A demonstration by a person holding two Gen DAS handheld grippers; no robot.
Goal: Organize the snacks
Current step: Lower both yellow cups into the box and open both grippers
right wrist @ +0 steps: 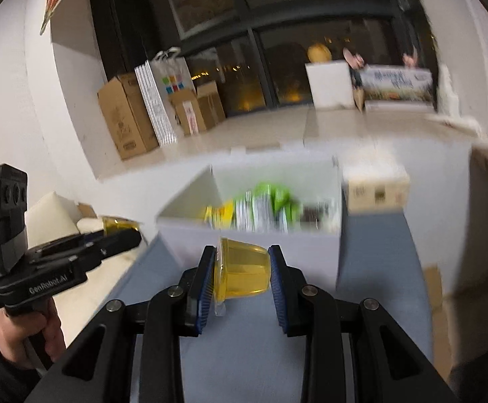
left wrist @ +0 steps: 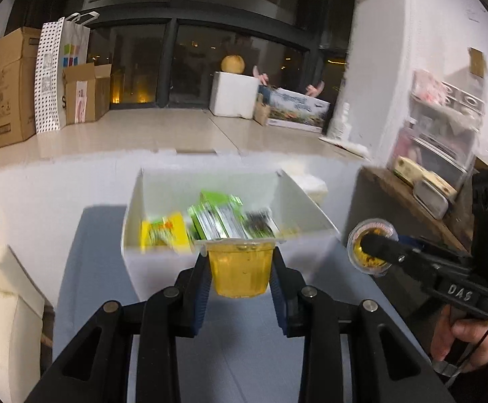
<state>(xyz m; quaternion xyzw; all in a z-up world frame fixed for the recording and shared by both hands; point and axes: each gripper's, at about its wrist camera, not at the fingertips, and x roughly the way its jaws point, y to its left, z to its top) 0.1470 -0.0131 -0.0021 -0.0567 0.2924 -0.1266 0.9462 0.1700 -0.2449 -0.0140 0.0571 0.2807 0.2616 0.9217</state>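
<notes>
- Left gripper (left wrist: 240,268) is clamped on an upright yellow jelly cup (left wrist: 240,270), held above the blue bench (left wrist: 96,268), near the white bin (left wrist: 150,268);
- Right gripper (right wrist: 242,270) grips a second jelly cup (right wrist: 244,270) lying sideways, lid leftward, just short of that bin's front wall.

Yellow jelly cup (left wrist: 240,270); white bin (left wrist: 150,262); blue-grey tbl (left wrist: 89,268).

Left gripper (left wrist: 240,270): its two blue-padded jaws are clamping an upright yellow jelly cup (left wrist: 240,267) by its sides.
White bin (left wrist: 163,255): sitting just beyond the cup on the blue-grey tabletop (left wrist: 99,268), holding blurred yellow and green snack packets (left wrist: 210,223).
Right gripper (left wrist: 375,247): reaching in from the right, its tip gripping a second jelly cup (left wrist: 371,250) that is lying sideways.
Hand (left wrist: 462,339): holding the right tool's handle at the near right.
Cardboard boxes (left wrist: 9,87): standing far left by the dark window.
</notes>
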